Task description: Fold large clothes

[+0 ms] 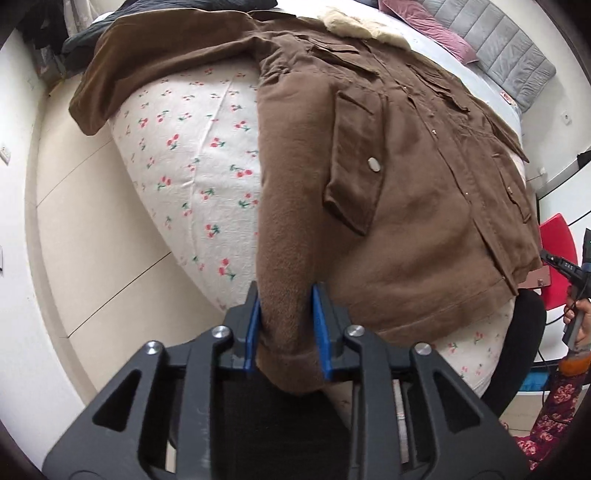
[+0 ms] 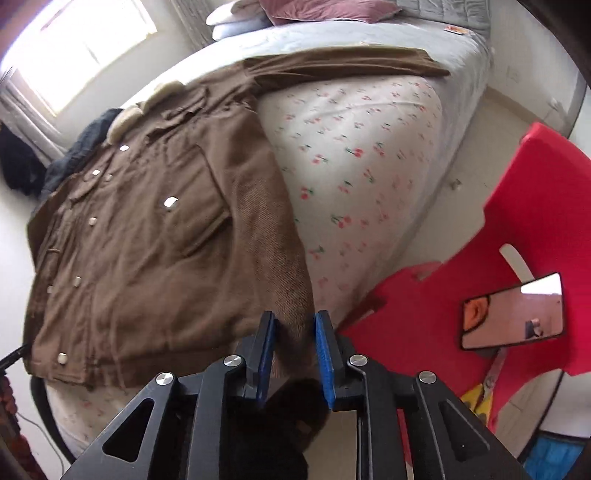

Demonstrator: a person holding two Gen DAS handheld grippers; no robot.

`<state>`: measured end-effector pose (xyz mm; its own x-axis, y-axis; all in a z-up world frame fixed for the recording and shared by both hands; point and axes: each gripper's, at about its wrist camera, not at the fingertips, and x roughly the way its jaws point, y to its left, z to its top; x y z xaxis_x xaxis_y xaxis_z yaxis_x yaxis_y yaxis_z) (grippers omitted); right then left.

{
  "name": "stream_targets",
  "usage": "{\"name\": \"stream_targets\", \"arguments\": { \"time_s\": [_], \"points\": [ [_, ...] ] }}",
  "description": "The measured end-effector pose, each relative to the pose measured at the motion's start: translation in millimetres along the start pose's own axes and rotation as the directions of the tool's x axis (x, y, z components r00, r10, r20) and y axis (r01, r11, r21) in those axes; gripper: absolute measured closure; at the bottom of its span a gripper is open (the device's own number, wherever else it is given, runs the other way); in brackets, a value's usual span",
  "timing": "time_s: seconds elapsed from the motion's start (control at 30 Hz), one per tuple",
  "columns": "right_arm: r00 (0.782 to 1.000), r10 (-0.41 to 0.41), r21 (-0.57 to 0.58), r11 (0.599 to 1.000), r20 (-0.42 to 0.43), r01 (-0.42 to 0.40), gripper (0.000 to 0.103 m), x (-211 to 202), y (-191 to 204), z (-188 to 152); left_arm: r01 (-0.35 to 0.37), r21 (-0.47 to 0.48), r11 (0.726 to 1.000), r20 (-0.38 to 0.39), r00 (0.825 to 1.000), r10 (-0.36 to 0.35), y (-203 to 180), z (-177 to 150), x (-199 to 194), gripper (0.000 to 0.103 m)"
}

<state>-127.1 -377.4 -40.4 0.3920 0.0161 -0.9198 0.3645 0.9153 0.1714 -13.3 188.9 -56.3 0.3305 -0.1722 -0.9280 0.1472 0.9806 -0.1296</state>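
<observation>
Fingers of the left gripper point(image 1: 286, 325) pinch the cuff end of one sleeve of the brown jacket point(image 1: 388, 177); those of the right gripper point(image 2: 293, 354) pinch the other sleeve's end. The jacket lies front-up, spread across the cherry-print bed sheet point(image 2: 362, 155), its pale fleece collar point(image 1: 354, 22) toward the far side. A red chair point(image 2: 517, 206) stands beside the bed.

I'm working in a home bedroom: a bed point(image 1: 192, 155) with a cherry-print sheet fills most of my view, with a pink pillow point(image 1: 432, 27) and a grey quilted headboard point(image 1: 506, 48) at its far end. A bright window point(image 2: 85, 44) lights the pale tiled floor point(image 1: 92, 229), and a red plastic chair point(image 2: 517, 229) stands beside the bed.
</observation>
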Motion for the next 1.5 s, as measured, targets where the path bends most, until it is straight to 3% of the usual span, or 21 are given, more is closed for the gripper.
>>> {"name": "stream_targets", "arguments": {
  "time_s": [0.07, 0.2, 0.33, 0.6, 0.8, 0.97, 1.1, 1.23, 1.27, 1.3, 1.33, 1.4, 1.5],
  "points": [
    [0.999, -0.046, -0.016, 0.999, 0.01, 0.047, 0.075, -12.5, -8.3, -2.0, -0.057, 0.01, 0.998, 0.038, 0.998, 0.056, 3.2, -0.3, -16.0, 0.038],
    [0.983, -0.107, -0.047, 0.992, 0.146, 0.115, 0.038, -67.4, 4.0, 12.4, -0.15, 0.044, 0.988, 0.193, 0.971, 0.139, -4.1, 22.7, -58.6, 0.023],
    [0.961, -0.052, -0.119, 0.989, 0.271, 0.087, 0.025, -101.5, 41.3, 42.9, -0.157, 0.108, 0.982, 0.327, 0.938, 0.114, -32.8, 61.0, -87.9, 0.015],
    [0.958, 0.02, -0.195, 0.98, 0.286, 0.038, 0.024, -78.7, 134.8, 136.5, -0.016, 0.257, 0.966, 0.297, 0.953, -0.064, -124.0, 154.9, -83.3, 0.012],
    [0.961, 0.032, -0.21, 0.977, 0.276, 0.028, 0.024, -22.9, 193.9, 203.0, -0.016, 0.272, 0.962, 0.291, 0.954, -0.067, -175.9, 232.1, -29.7, 0.011],
    [0.956, 0.043, -0.254, 0.966, 0.292, 0.035, 0.023, 40.6, 226.2, 242.6, -0.047, 0.2, 0.979, 0.328, 0.945, -0.022, -172.0, 284.9, 50.3, 0.011],
    [0.954, 0.018, -0.246, 0.967, 0.299, 0.059, 0.023, 102.1, 216.7, 259.0, -0.041, 0.113, 0.993, 0.32, 0.947, 0.002, -133.3, 295.9, 115.9, 0.011],
    [0.966, -0.047, -0.183, 0.978, 0.254, 0.096, 0.022, 165.3, 169.7, 259.8, -0.06, 0.048, 0.997, 0.256, 0.966, 0.046, -84.3, 274.6, 175.6, 0.011],
    [0.973, -0.021, -0.167, 0.984, 0.231, 0.061, 0.021, 180.9, 154.9, 256.1, 0.013, 0.03, 0.999, 0.251, 0.968, -0.02, -73.0, 269.9, 180.2, 0.011],
    [0.972, 0.055, -0.146, 0.989, 0.229, -0.021, 0.021, 187.9, 141.2, 252.0, 0.078, 0.004, 0.997, 0.275, 0.958, -0.077, -64.3, 267.1, 174.3, 0.011],
    [0.962, 0.111, -0.118, 0.99, 0.251, -0.084, 0.021, 185.0, 131.1, 250.0, 0.112, -0.015, 0.994, 0.283, 0.954, -0.103, -59.0, 265.6, 168.6, 0.011],
    [0.946, 0.15, -0.077, 0.988, 0.288, -0.134, 0.021, 173.7, 117.1, 246.0, 0.122, 0.005, 0.992, 0.26, 0.958, -0.119, -58.2, 261.2, 167.4, 0.011],
    [0.942, 0.166, -0.06, 0.986, 0.292, -0.156, 0.021, 167.7, 105.5, 238.4, 0.064, 0.076, 0.995, 0.219, 0.972, -0.079, -70.6, 255.3, 165.9, 0.011]
  ]
}}
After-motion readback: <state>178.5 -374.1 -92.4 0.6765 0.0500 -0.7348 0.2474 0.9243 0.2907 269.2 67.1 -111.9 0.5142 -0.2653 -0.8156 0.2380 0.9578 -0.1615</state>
